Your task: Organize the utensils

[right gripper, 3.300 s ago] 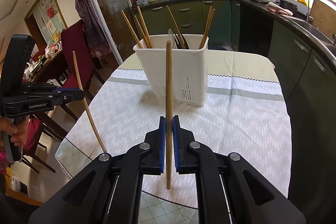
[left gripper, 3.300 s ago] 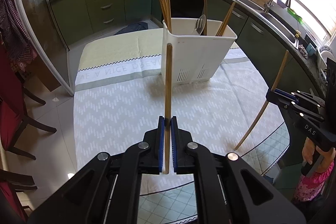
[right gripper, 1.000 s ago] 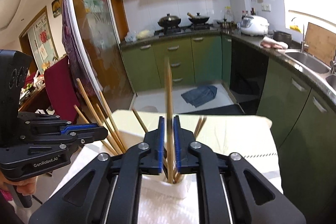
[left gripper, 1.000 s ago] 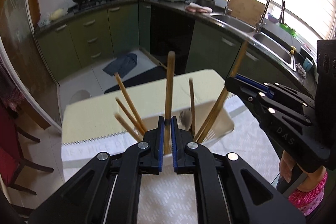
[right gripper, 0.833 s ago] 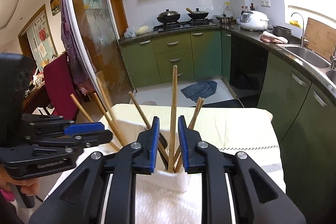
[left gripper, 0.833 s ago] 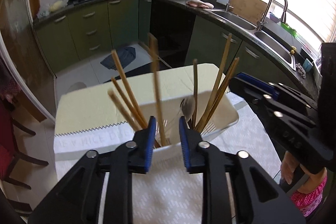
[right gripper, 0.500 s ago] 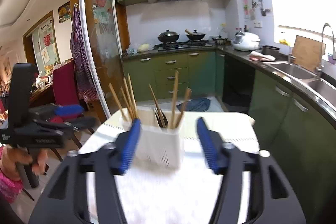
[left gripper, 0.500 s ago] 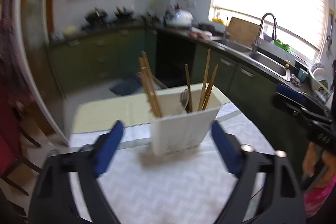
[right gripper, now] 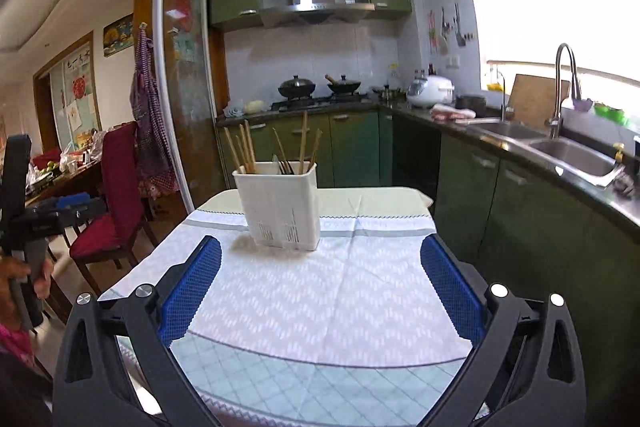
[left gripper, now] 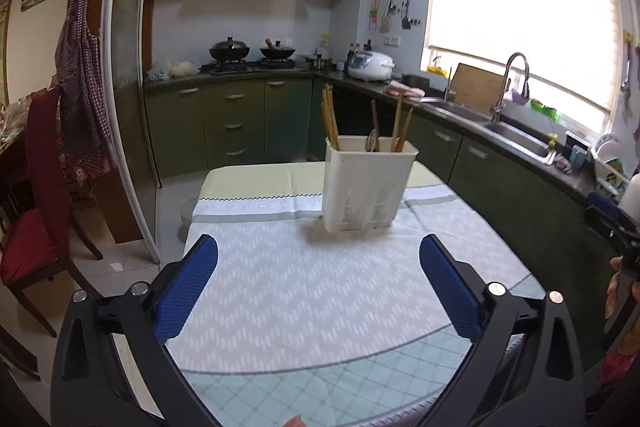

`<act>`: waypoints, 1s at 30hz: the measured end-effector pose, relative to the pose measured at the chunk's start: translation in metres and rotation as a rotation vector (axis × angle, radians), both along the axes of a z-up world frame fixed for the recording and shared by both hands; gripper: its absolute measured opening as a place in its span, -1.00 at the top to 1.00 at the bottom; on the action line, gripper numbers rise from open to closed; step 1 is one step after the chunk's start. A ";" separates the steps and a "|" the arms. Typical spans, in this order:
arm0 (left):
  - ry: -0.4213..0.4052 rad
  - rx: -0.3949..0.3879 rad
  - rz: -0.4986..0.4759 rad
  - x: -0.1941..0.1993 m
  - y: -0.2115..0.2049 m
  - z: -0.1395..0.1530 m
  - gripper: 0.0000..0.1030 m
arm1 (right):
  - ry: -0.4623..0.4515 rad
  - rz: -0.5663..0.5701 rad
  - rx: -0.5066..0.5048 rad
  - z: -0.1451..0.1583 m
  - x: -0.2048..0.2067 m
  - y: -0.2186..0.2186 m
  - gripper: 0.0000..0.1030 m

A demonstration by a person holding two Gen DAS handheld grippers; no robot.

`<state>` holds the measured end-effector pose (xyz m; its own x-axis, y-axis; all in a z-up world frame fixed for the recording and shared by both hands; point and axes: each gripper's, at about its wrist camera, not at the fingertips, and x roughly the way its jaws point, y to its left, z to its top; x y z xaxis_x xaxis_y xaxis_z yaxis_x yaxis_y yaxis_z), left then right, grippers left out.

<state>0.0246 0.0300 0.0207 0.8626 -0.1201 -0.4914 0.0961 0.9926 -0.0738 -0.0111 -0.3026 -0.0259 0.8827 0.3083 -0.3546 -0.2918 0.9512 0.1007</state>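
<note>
A white utensil holder [left gripper: 366,185] stands on the table's cloth [left gripper: 320,279], holding several wooden chopsticks [left gripper: 329,119] and a metal spoon [left gripper: 372,141]. It also shows in the right wrist view [right gripper: 280,205] with its chopsticks [right gripper: 243,149]. My left gripper [left gripper: 320,285] is wide open and empty, pulled back near the table's front edge. My right gripper [right gripper: 320,291] is wide open and empty, likewise back from the holder. Each gripper shows at the edge of the other's view: the right one [left gripper: 612,223] and the left one [right gripper: 60,213].
Red chairs [left gripper: 36,211] stand left of the table. Green kitchen cabinets [left gripper: 240,123] run behind, and a counter with a sink [right gripper: 576,151] runs along the right. A glass door frame [left gripper: 124,107] stands at the far left.
Both grippers released their chopsticks into the holder, opened wide and pulled back and down from it. The holder now holds the two added chopsticks.
</note>
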 end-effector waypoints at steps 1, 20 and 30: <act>-0.005 0.001 -0.003 -0.006 0.000 0.003 -0.87 | -0.002 0.010 -0.002 0.002 -0.009 0.000 -0.91; -0.059 0.030 0.015 -0.045 -0.013 0.014 -0.87 | -0.057 0.009 -0.084 0.019 -0.042 0.028 -0.91; -0.052 0.039 0.022 -0.043 -0.014 0.011 -0.87 | -0.044 0.023 -0.101 0.018 -0.034 0.033 -0.91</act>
